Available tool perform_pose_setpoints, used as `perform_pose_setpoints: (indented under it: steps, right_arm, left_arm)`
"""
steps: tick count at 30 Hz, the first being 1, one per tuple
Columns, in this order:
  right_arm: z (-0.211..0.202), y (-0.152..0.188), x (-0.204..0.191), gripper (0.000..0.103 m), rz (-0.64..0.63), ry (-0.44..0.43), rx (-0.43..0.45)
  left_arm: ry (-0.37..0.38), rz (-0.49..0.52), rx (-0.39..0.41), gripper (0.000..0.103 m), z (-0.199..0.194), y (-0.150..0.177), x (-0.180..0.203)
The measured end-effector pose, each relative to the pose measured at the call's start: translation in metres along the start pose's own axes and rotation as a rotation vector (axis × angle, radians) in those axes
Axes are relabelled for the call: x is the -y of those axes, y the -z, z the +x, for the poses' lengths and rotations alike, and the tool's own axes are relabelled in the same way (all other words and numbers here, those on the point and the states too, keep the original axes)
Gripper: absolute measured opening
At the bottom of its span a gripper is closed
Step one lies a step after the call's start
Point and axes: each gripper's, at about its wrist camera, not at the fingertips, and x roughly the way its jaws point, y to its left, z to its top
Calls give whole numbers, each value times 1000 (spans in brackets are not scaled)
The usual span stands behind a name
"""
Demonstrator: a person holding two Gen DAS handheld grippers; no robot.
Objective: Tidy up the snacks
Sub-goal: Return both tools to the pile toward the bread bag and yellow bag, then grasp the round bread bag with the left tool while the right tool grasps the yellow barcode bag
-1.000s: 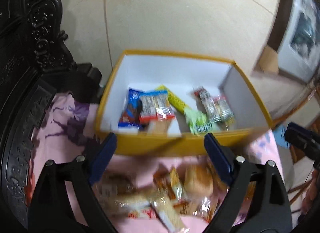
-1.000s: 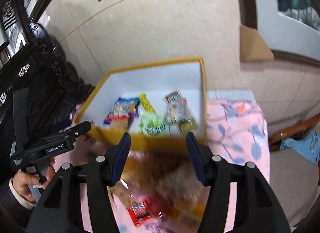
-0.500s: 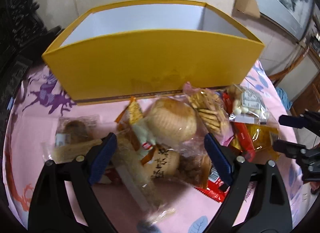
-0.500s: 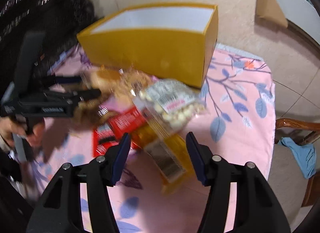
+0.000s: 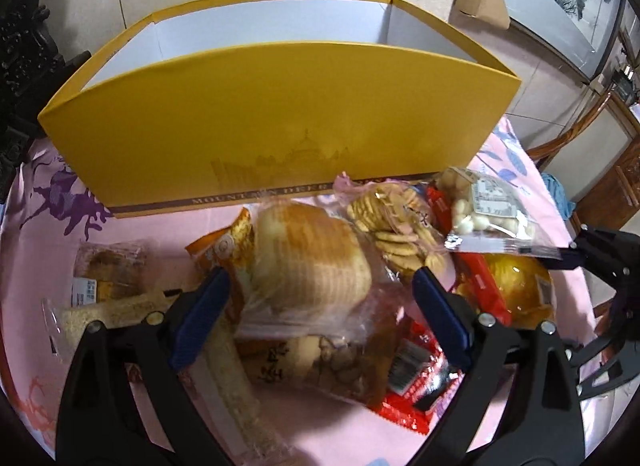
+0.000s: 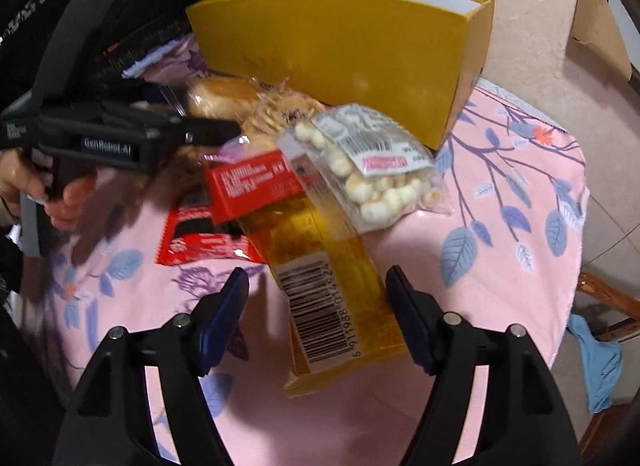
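Bread bag (image 5: 308, 266) between open left tongs (image 5: 320, 298); yellow packet (image 6: 336, 286) between opening right tongs (image 6: 318, 294), untouched.

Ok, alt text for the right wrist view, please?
The right gripper, jaws opening and not gripping, straddles the barcode end of a yellow snack pack on a pink floral tablecloth. Beyond lie a bag of white puffs, red packets and a yellow box; the left gripper reaches in from the left.

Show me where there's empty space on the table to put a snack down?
Bare pink cloth lies right of the white-ball bag and yellow packet, beside the yellow box. Another patch sits below the red wrappers. The pile before the box is crowded.
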Motion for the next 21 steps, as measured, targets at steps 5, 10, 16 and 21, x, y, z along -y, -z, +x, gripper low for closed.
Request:
perform_pose_setpoints:
  steps: [5, 10, 16, 21]
  right_arm:
    - [5, 0, 6, 47, 56, -34, -27]
    - [-2, 8, -1, 45, 60, -24, -33]
    - [-35, 8, -8, 44, 96, -32, 19]
    - [-70, -14, -12, 44, 86, -32, 89]
  left_arm:
    - [1, 4, 16, 72, 3, -1, 3]
    - [-14, 5, 53, 61, -11, 4, 2]
    - [-17, 16, 128, 59, -52, 5, -4]
    - [-18, 1, 214, 59, -96, -16, -23]
